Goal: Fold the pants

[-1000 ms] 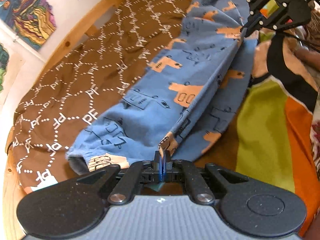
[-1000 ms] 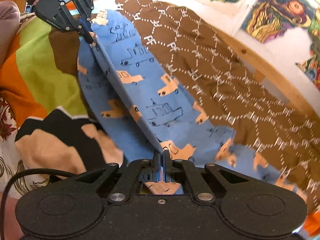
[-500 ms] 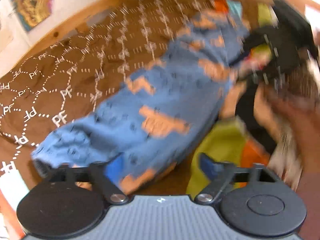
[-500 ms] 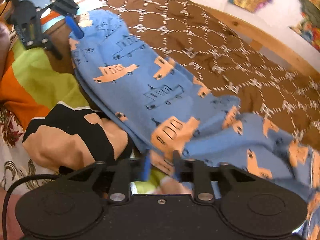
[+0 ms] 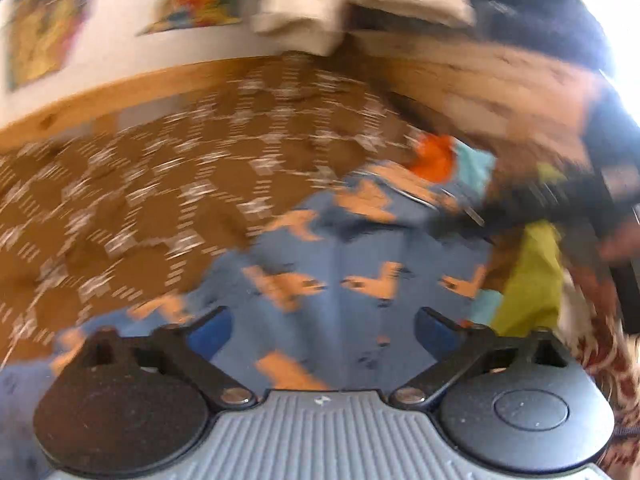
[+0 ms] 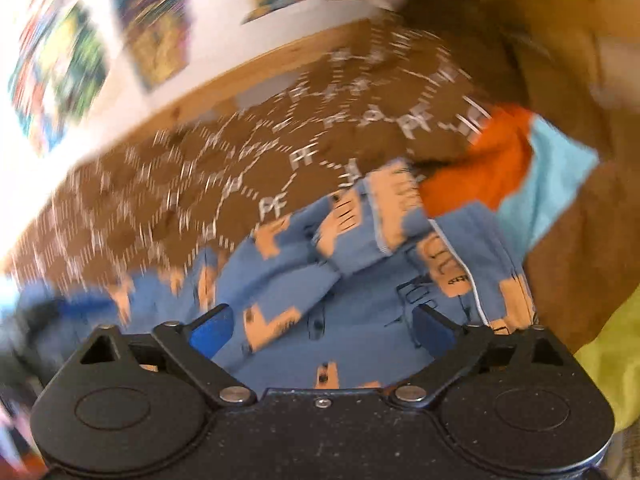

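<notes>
The blue pants [image 5: 360,248] with orange vehicle prints lie on the brown patterned bedspread [image 5: 160,184]. They lie flat, folded lengthwise. My left gripper [image 5: 323,328] hovers over them with its blue pads wide apart. Its jaws are closing a little, and no cloth is pinched between them. In the right wrist view the pants [image 6: 360,264] show a rumpled cuff end near the orange patch. My right gripper [image 6: 323,326] is above them, its jaws opening, with only flat cloth beneath. Both views are blurred by motion. A dark blurred shape [image 5: 540,208] at the right edge of the left wrist view may be the other gripper.
A wooden bed rail [image 5: 120,92] runs behind the bedspread, and colourful pictures [image 6: 152,40] hang on the white wall. A patchwork blanket lies right of the pants, with orange and light-blue patches [image 6: 500,160] and a yellow-green one [image 5: 528,280]. A beige bundle [image 5: 320,8] sits at the top.
Both grippers were shut on the pants' edge a second ago. They have let go and opened wide. Both swung sideways and rolled, and now face the wall; the pants dropped flat.
</notes>
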`<act>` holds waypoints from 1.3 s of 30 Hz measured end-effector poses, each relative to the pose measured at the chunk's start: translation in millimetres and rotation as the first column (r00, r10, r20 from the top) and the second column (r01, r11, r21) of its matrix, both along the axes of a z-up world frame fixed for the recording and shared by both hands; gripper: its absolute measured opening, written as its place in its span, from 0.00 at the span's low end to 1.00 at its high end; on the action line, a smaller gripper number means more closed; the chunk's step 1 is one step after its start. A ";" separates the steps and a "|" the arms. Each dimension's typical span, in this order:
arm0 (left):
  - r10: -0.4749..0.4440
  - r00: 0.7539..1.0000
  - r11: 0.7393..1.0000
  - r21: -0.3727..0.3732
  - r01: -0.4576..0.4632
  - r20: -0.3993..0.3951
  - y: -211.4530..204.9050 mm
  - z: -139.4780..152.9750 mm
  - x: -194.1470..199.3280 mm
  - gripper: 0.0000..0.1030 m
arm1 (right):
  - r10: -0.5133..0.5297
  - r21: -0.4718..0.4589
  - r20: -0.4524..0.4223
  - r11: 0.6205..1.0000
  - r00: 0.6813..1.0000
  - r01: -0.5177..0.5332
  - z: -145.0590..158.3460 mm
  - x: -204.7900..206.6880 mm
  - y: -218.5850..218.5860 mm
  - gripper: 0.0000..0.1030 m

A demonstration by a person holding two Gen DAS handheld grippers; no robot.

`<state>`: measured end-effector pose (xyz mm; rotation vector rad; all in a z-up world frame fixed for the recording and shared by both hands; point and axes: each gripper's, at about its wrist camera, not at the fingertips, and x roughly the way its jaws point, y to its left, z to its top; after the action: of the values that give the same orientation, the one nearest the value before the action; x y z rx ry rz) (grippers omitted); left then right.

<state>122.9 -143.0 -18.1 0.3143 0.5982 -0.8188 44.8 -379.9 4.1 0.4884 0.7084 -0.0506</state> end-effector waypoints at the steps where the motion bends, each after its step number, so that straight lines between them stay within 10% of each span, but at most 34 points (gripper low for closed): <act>1: -0.031 0.999 0.999 0.028 0.031 0.015 -10.4 -5.2 -3.0 0.80 | -0.021 0.048 -0.002 0.999 1.000 0.021 -1.3 3.1 -7.9 0.81; 10: -0.113 0.993 0.981 0.154 0.114 -0.014 -35.7 -30.4 -3.5 0.43 | -0.045 0.178 -0.018 0.983 0.999 0.048 -6.2 31.3 -35.6 0.59; 19: -0.141 0.990 0.978 0.160 0.135 0.028 -29.0 -20.0 -14.9 0.39 | -0.115 0.200 -0.052 0.972 0.992 0.124 -4.1 47.0 -39.9 0.36; 26: -0.136 0.990 0.971 0.203 0.124 0.046 -33.5 -22.8 -18.3 0.39 | -0.106 0.150 -0.018 0.983 0.994 0.107 8.6 46.9 -35.3 0.36; 32: -0.129 0.991 0.958 0.260 0.120 0.019 -40.7 -29.2 -13.8 0.05 | -0.144 0.174 -0.048 0.973 0.988 0.150 -1.4 54.4 -44.3 0.36; 39: -0.084 0.995 0.980 0.180 0.091 -0.047 -30.4 -20.3 -4.0 0.01 | -0.164 0.134 -0.002 0.977 0.986 0.163 10.0 56.8 -47.5 0.07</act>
<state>118.9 -173.4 -38.5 0.4951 0.7014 -0.8577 101.6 -427.4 14.1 0.6749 0.6643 -0.1558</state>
